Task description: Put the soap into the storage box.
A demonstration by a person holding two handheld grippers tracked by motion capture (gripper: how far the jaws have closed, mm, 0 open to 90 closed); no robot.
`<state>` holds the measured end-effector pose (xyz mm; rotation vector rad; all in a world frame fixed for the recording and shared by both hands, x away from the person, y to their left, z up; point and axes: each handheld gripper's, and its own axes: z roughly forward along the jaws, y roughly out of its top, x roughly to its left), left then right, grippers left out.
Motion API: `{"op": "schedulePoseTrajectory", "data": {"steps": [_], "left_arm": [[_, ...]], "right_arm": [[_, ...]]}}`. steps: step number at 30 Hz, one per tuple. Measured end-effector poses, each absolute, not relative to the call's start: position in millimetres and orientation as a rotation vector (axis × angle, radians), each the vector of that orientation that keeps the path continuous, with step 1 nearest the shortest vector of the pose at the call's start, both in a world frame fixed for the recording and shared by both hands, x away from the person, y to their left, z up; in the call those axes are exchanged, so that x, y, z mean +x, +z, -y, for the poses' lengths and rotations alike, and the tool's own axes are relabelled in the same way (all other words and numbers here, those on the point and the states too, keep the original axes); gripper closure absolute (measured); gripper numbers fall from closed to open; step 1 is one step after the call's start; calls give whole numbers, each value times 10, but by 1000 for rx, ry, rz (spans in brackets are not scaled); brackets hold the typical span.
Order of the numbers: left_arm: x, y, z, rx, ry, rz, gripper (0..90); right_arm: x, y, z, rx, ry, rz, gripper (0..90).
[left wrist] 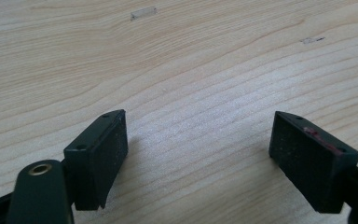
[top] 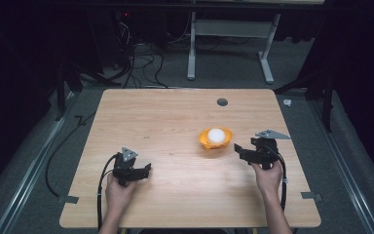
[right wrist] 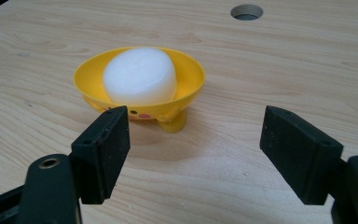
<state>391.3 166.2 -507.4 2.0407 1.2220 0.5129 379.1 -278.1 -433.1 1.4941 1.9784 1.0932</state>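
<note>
Ahead of the right gripper [right wrist: 193, 140], wide apart, a yellow bowl [right wrist: 189, 70] holds white soap [right wrist: 140, 74]

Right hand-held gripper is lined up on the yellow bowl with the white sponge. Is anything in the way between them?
Nothing visible. In the right gripper view, only bare table lies between the open right hand-held gripper and the yellow bowl holding the white sponge. The left hand-held gripper sits well off to the side.

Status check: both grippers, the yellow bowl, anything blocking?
Left gripper open, over bare table. Right gripper open, just short of yellow bowl. White foam egg sits in bowl. Nothing between jaws and bowl.
</note>
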Motion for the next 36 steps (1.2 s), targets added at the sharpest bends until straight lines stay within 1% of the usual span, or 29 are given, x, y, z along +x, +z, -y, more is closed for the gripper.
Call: {"op": "schedulePoseTrajectory", "data": {"steps": [19,36], "left_arm": [[3913,-5074,-1661,2040,513,-1223,199],[3913,-5074,-1661,2040,514,-1222,199]], "right_arm": [[3631,-4438,2874,1536,1098,-1959,249],[3581,-4553,2882,1553,1088,-1978,249]]}}
